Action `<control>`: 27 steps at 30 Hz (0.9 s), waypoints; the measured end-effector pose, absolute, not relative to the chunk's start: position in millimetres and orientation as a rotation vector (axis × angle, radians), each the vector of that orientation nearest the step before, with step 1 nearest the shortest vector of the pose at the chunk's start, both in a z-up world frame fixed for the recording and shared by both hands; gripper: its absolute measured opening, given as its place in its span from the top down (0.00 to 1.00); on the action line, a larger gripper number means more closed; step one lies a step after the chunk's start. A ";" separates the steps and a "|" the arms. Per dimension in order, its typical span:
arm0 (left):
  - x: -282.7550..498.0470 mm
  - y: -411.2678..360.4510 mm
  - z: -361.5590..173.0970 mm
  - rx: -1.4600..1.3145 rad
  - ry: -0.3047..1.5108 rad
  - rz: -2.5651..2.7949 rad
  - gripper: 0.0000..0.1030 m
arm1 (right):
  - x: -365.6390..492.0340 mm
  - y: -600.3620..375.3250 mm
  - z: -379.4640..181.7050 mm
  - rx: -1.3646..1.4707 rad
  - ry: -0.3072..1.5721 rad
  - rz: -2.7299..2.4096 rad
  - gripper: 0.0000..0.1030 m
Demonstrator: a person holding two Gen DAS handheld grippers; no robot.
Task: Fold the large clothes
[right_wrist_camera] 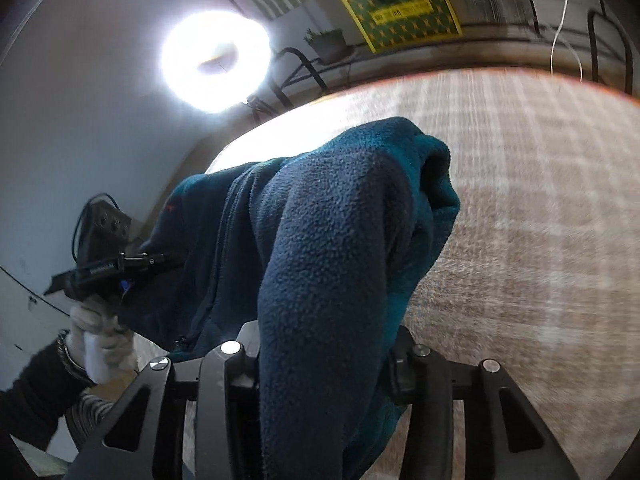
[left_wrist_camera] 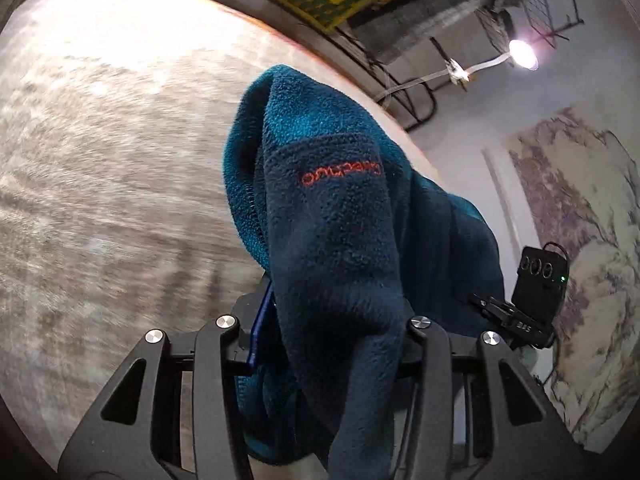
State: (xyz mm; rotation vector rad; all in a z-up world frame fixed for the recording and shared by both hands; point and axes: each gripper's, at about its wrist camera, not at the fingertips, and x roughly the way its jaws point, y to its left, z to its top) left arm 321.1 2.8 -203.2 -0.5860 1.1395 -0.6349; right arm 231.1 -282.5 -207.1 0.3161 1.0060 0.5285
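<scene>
Background: pale wood-grain desk (left_wrist_camera: 100, 168), blurred, with a reddish edge; white walls; a lit ring lamp (right_wrist_camera: 216, 60); a yellow-and-green patterned box (right_wrist_camera: 400, 8) at the far side.

Item: one fleece jacket (left_wrist_camera: 340, 220), teal and dark navy. Pile surface, nubbly and matte. The lighter teal shows on the inner folds and on a rolled opening at the top; the navy panels face outward. Orange embroidered lettering (left_wrist_camera: 342, 174) sits on a navy panel, seen upside down and not legible. A zip line with a seam runs down the navy part in the right wrist view.

Position: lifted off the desk, bunched, and hanging between both tools, draped over each one's fingers so that the fingertips are hidden.

Left gripper (left_wrist_camera: 328, 344): fingers closed on a thick fold of the fleece, which fills the gap between them.

Right gripper (right_wrist_camera: 324, 360): fingers likewise clamped on a thick navy fold.

Also visible in the right wrist view: a gloved hand (right_wrist_camera: 100, 344) with a dark sleeve, holding the other tool.
</scene>
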 end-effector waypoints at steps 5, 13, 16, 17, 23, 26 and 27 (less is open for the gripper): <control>314.0 -46.7 -175.1 -0.502 1.120 -0.715 0.59 | 207.6 -312.9 -171.7 0.270 0.960 0.492 0.59; 342.2 -170.9 -147.9 -0.473 1.081 -0.864 0.59 | 185.9 -400.9 -122.5 0.180 0.913 0.340 0.60; 359.8 -222.4 -138.9 -0.455 1.055 -0.915 0.59 | 187.1 -442.5 -108.4 0.170 0.896 0.270 0.60; 364.8 -237.4 -136.8 -0.450 1.049 -0.929 0.59 | 191.5 -469.8 -100.0 0.155 0.880 0.225 0.60; 402.1 -321.4 -132.6 -0.425 0.998 -1.000 0.59 | 221.2 -533.4 -75.9 0.091 0.835 0.120 0.60; 419.1 -349.4 -135.0 -0.413 0.981 -1.012 0.59 | 243.4 -556.7 -71.2 0.071 0.818 0.095 0.60; 427.6 -361.4 -136.8 -0.412 0.977 -1.014 0.59 | 243.4 -556.7 -71.2 0.071 0.818 0.095 0.60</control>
